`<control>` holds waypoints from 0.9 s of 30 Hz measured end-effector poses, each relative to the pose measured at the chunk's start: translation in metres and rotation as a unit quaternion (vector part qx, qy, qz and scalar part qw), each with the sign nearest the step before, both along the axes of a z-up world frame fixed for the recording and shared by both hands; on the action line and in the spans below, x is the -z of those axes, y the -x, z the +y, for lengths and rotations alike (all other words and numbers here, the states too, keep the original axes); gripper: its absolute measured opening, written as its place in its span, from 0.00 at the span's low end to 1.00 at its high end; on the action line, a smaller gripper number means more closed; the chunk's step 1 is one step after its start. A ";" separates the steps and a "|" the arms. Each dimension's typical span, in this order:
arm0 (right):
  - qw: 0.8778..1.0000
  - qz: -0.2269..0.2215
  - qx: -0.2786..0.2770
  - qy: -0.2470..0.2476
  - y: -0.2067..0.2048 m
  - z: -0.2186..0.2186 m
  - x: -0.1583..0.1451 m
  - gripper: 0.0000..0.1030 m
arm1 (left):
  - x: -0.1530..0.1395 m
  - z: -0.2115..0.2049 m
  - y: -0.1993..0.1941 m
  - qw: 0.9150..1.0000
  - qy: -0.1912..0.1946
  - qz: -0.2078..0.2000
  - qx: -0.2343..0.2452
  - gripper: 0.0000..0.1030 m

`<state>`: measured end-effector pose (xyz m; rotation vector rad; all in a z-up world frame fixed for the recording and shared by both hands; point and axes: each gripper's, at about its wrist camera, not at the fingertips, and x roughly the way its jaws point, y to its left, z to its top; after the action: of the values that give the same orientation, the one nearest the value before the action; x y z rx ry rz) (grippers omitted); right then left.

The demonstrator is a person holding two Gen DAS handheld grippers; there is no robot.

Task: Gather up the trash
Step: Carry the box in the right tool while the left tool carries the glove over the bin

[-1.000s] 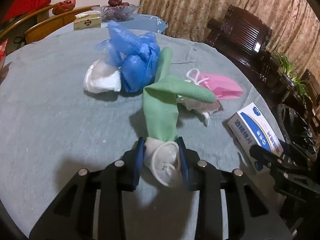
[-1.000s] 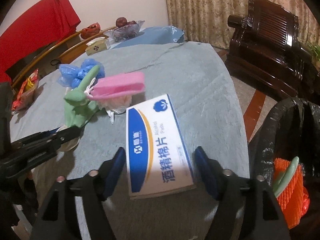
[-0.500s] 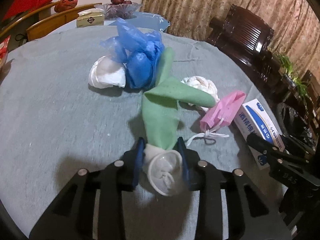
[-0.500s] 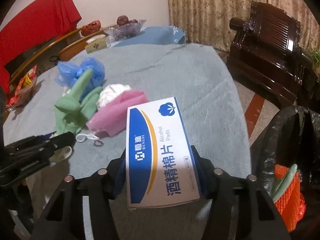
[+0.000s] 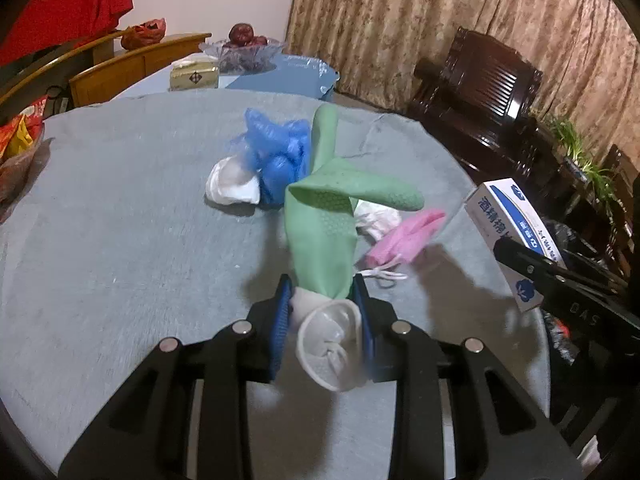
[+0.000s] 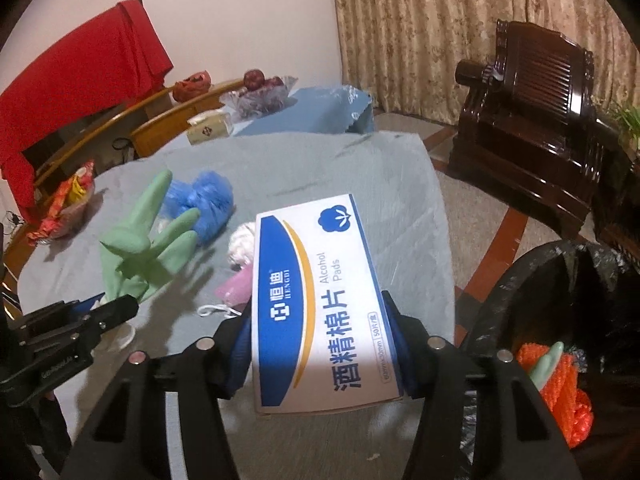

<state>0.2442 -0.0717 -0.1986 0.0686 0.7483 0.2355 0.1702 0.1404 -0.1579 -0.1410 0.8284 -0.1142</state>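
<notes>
Grey tablecloth (image 6: 280,168) edge beside black trash bag (image 6: 532,280)

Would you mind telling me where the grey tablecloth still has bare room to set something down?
The widest bare stretch of grey tablecloth lies between the snack bowl and the white wad. Another runs behind the blue plastic bag toward the tissue box. It is crowded mid-table around the green glove and pink mask.
</notes>
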 end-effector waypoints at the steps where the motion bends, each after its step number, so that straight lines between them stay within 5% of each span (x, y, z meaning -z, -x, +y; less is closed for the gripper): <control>1: 1.000 -0.005 -0.001 -0.001 0.003 -0.002 -0.005 0.55 | -0.005 -0.002 0.002 1.000 0.000 -0.003 0.000 0.28; 27: 0.996 -0.085 0.021 -0.014 0.084 -0.072 -0.093 0.55 | -0.085 -0.092 0.039 0.996 0.003 -0.070 0.057 0.28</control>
<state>0.1606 -0.1436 -0.1054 0.0891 0.5735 0.2096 0.1309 0.0481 -0.0728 -0.0907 0.6959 -0.2322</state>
